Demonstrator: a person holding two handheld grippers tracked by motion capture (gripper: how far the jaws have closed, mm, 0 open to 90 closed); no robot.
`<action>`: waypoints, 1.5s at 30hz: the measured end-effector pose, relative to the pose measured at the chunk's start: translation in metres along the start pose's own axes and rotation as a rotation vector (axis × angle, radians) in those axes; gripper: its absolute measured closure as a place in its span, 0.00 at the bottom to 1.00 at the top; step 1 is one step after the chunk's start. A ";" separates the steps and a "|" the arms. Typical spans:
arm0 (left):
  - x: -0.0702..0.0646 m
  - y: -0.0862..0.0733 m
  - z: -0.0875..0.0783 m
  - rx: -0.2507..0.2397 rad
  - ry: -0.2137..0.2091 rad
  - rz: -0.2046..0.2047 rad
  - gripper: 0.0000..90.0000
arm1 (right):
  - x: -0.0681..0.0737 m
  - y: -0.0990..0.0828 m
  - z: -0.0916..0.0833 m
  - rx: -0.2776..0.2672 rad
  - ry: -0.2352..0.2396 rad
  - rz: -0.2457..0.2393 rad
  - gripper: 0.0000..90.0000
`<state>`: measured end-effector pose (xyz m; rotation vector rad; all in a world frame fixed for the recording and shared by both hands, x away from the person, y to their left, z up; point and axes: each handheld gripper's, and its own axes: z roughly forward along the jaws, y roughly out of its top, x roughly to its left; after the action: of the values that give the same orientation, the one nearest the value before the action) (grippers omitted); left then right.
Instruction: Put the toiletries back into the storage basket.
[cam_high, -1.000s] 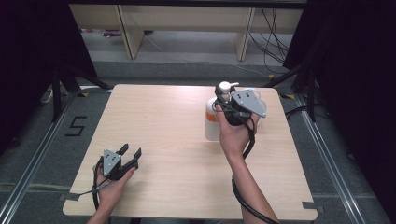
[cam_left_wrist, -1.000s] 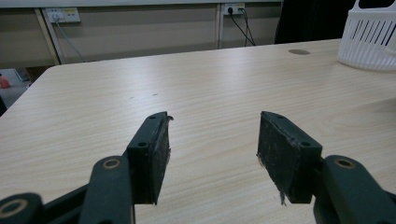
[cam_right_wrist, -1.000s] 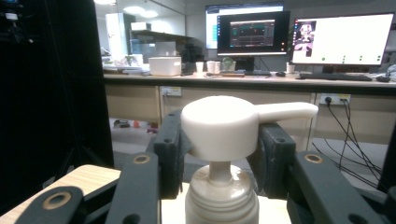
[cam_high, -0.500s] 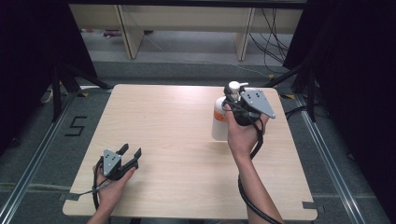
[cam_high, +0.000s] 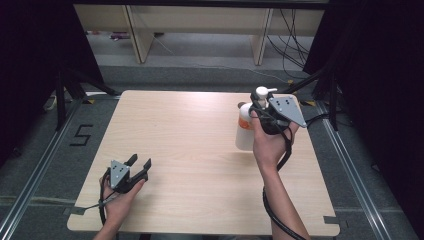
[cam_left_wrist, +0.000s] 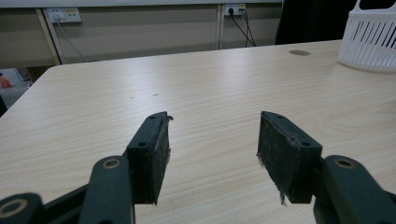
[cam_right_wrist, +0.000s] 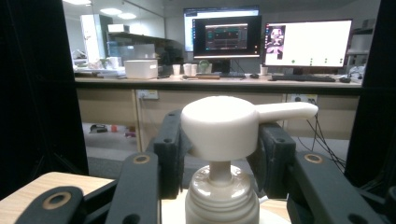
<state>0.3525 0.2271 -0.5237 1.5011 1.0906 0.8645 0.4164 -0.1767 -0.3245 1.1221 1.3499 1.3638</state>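
Pump bottle (cam_high: 245, 131) stands upright at right of frame, right gripper (cam_high: 264, 111) jaws clamped at its neck; left gripper (cam_high: 134, 167) rests lower left, jaws apart.

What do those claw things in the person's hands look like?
Each one is black, with two flat jaws ending in scuffed rectangular pads. The left gripper and the right gripper both carry a grey three-cornered plate with small screws on top. A black cable trails from each. The forearms are bare, no sleeves.

Pump bottle (cam_high: 246, 131) farther right, in right gripper (cam_high: 265, 116)
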 end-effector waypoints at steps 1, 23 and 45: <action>0.000 0.000 0.000 0.000 0.000 0.000 0.47 | 0.000 0.000 0.000 0.000 0.003 0.013 0.66; 0.000 0.000 0.000 -0.002 0.001 -0.002 0.47 | -0.022 0.004 -0.007 -0.001 -0.046 0.007 0.66; 0.000 0.000 0.000 -0.003 0.002 -0.002 0.47 | -0.038 0.001 -0.014 0.010 -0.072 0.014 0.66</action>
<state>0.3525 0.2273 -0.5237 1.4970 1.0918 0.8655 0.4098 -0.2167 -0.3236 1.1787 1.3004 1.3156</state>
